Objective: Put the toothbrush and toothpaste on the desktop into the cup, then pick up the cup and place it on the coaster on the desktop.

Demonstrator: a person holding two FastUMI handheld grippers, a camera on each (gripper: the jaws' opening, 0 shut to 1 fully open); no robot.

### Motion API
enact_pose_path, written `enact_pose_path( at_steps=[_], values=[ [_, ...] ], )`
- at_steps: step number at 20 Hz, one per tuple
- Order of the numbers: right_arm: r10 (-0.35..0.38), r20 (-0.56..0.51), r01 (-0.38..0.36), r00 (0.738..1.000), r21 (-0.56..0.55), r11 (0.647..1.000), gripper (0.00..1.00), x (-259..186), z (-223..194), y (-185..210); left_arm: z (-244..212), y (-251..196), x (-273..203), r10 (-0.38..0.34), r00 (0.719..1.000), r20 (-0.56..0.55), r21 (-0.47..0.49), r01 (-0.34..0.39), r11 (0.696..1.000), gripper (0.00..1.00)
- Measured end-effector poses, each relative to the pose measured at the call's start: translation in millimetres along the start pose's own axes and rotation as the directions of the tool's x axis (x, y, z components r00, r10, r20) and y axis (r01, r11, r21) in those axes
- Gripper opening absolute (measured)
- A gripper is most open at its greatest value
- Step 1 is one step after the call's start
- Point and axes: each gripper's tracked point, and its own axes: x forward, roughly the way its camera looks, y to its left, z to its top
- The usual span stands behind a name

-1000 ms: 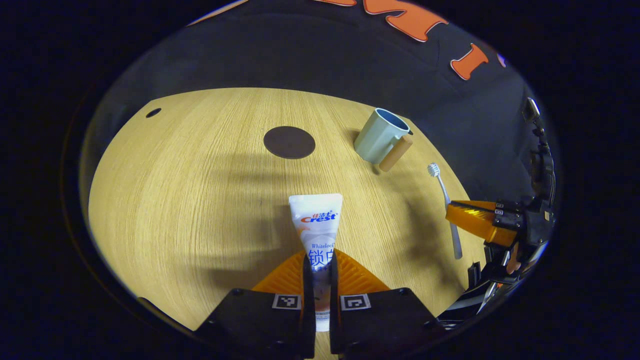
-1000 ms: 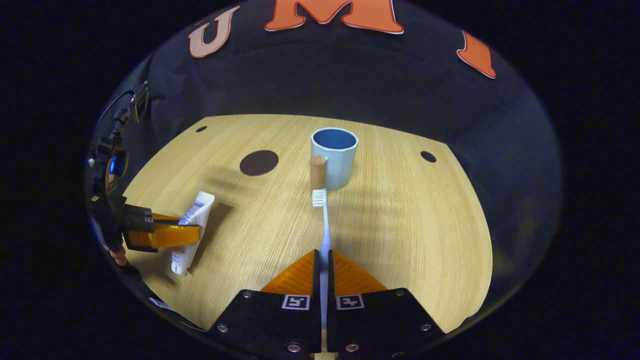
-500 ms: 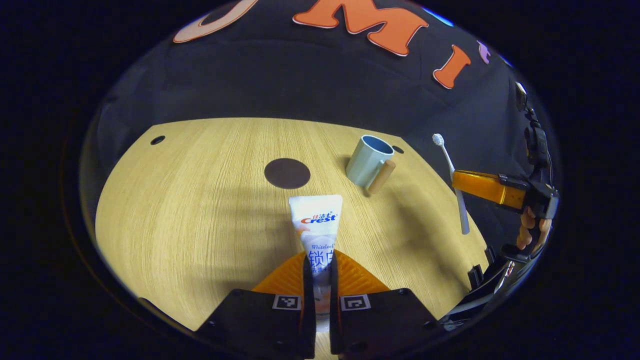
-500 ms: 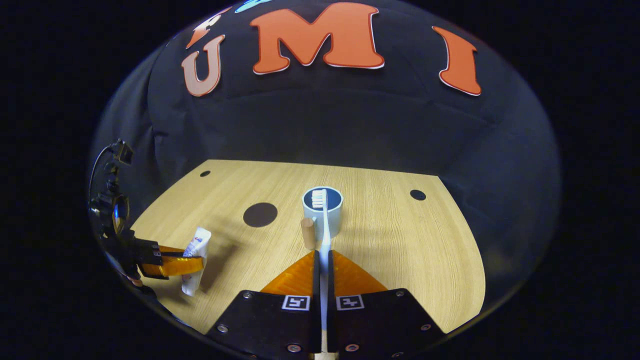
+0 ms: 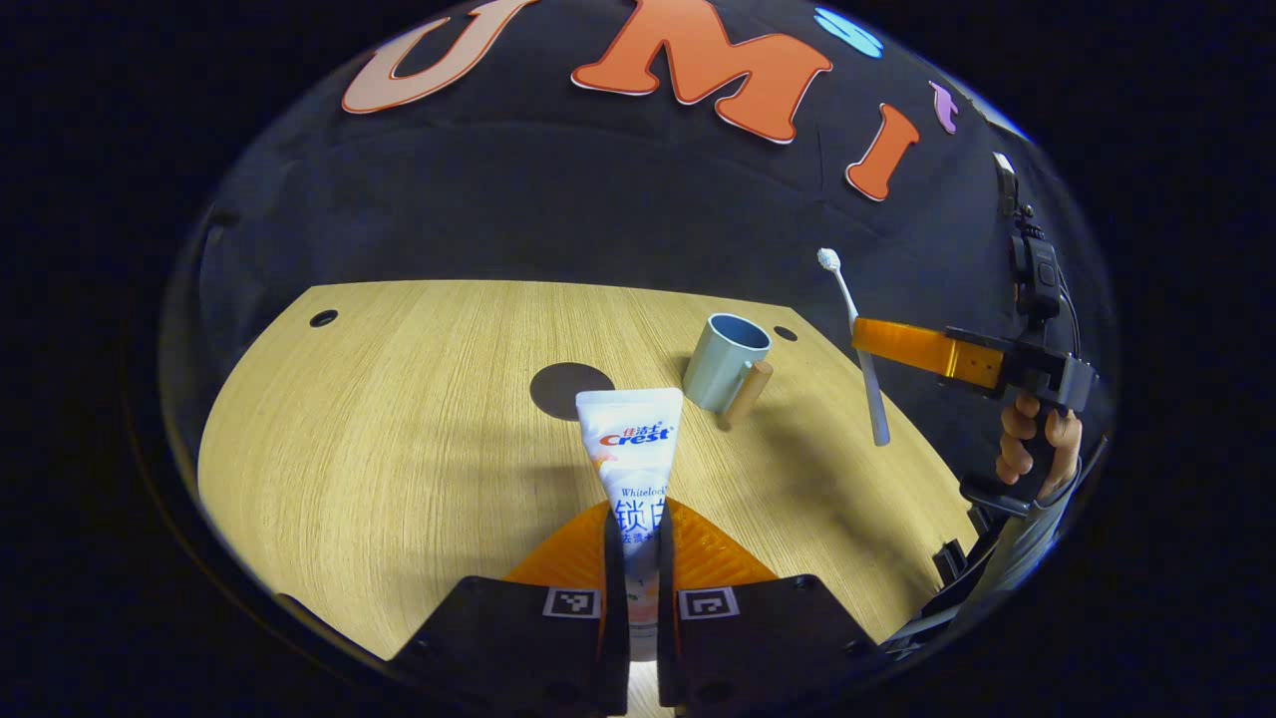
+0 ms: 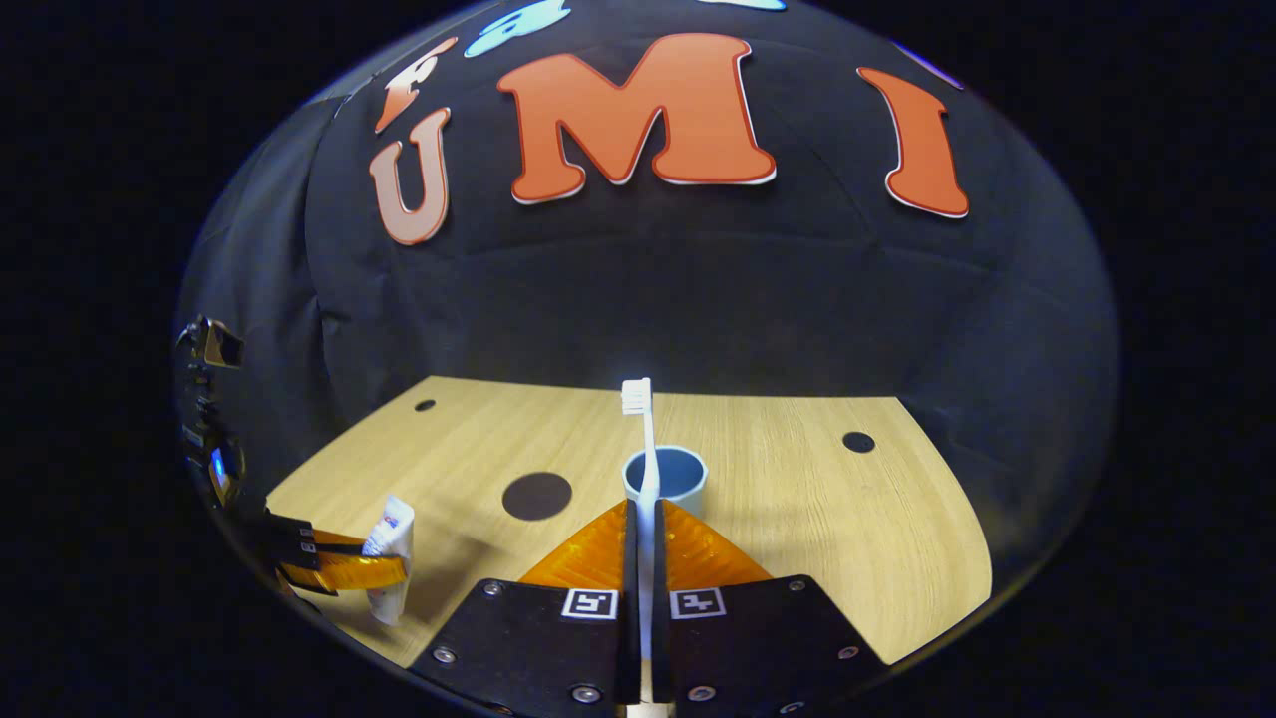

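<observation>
You are gripping the brush [image 6: 645, 469] upright — cup [image 6: 666, 474] just ahead — while your left gripper [image 5: 638, 558] is clamping the paste [image 5: 631, 449].

The surface [image 5: 399, 419] is pale yellow wood with fine straight grain. The coaster [image 5: 570, 389] on it is a plain dark brown disc. The cup [image 5: 725, 362] is pale grey-green outside, blue inside, with a tan wooden handle [image 5: 748, 395]. The toothpaste [image 5: 630, 449] tube is white with red and blue lettering. The toothbrush [image 5: 857, 339] is white with white bristles.
</observation>
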Motion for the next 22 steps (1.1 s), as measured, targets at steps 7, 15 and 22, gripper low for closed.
enact_pose_path(
  at_steps=[7, 15, 22],
  values=[
    [0.039, 0.148, -0.043, 0.988, 0.022, 0.999, 0.05, 29, 29, -2, 6, 2, -3, -0.003, 0.999, 0.048, -0.005, 0.003, 1.0, 0.14],
    [0.059, 0.299, -0.077, 0.952, 0.051, 0.996, 0.05, 55, 55, -6, 13, 3, -3, 0.013, 0.995, 0.098, 0.007, -0.014, 1.0, 0.14],
    [0.074, 0.406, -0.133, 0.911, 0.121, 0.984, 0.05, 80, 63, -12, 31, -4, -10, -0.004, 0.981, 0.196, 0.041, -0.004, 0.999, 0.14]
  ],
)
